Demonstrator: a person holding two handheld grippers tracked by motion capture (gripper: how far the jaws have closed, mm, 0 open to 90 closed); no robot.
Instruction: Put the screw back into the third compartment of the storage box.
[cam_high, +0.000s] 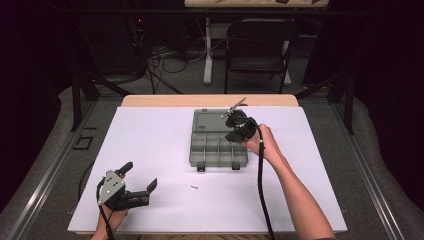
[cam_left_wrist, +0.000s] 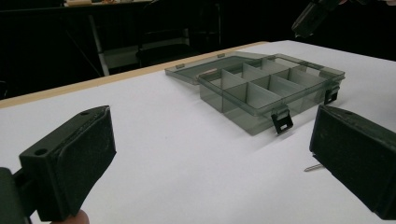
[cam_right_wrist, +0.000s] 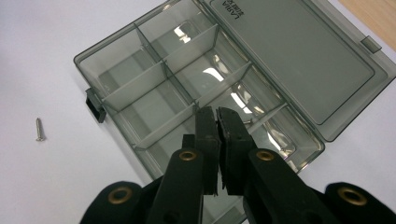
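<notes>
Both my tongs are empty. Right tongs (cam_right_wrist: 217, 114) hang pressed together above the open compartment box (cam_right_wrist: 140, 81); left tongs (cam_high: 139, 176) rest spread on the table (cam_high: 160, 140), near one screw (cam_high: 194, 187).

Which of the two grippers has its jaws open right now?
The left gripper, resting near the table's front left: its jaws stand wide apart with nothing between them. The right gripper, above the compartment box, is shut.
</notes>
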